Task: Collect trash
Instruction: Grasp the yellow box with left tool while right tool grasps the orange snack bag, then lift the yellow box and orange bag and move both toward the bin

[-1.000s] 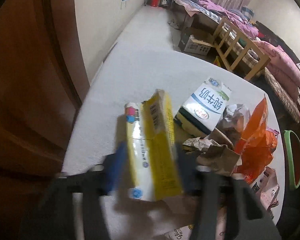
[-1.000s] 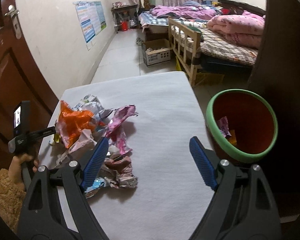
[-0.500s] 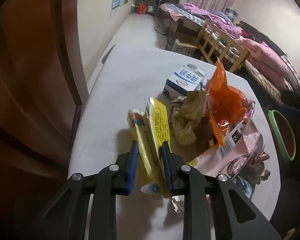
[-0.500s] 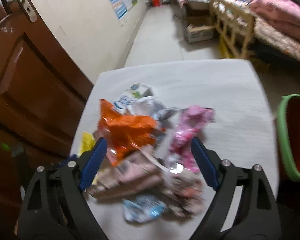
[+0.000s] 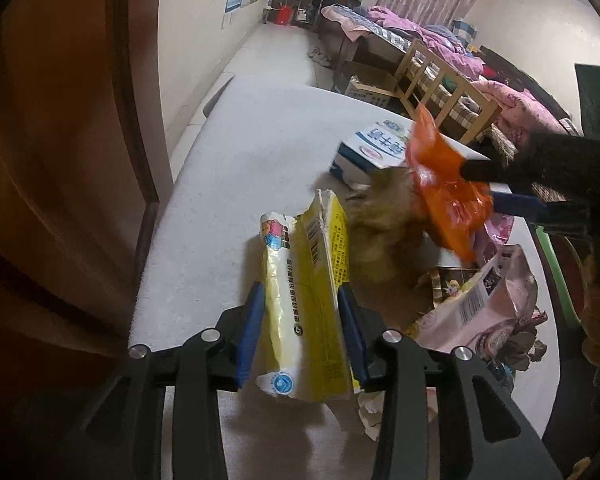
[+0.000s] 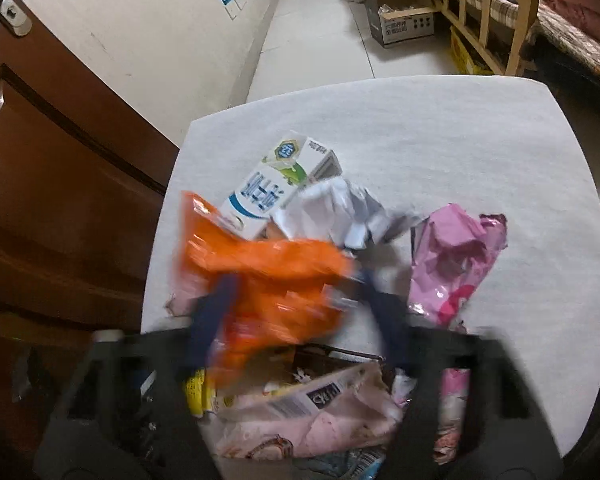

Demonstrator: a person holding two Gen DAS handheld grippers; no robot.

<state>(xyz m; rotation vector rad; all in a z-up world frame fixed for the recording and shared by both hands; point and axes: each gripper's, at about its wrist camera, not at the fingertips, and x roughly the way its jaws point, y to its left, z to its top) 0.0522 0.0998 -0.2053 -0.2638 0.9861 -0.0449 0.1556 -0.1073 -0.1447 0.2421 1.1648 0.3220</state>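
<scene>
White table (image 5: 260,152) — right tongs (image 6: 296,300) newly around orange wrapper (image 6: 268,272)

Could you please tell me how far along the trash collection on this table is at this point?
Early. Nothing shown here is binned yet. In hand: the yellow carton sits between the left gripper's opening fingers, and the right gripper is closing around the orange bag. Left: the milk carton, pink wrapper and pale pink bag.

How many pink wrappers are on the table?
2 that I can see. One bright pink wrapper lies at the right of the pile. One pale pink bag lies at the near edge, under the orange bag. More may be hidden.
</scene>
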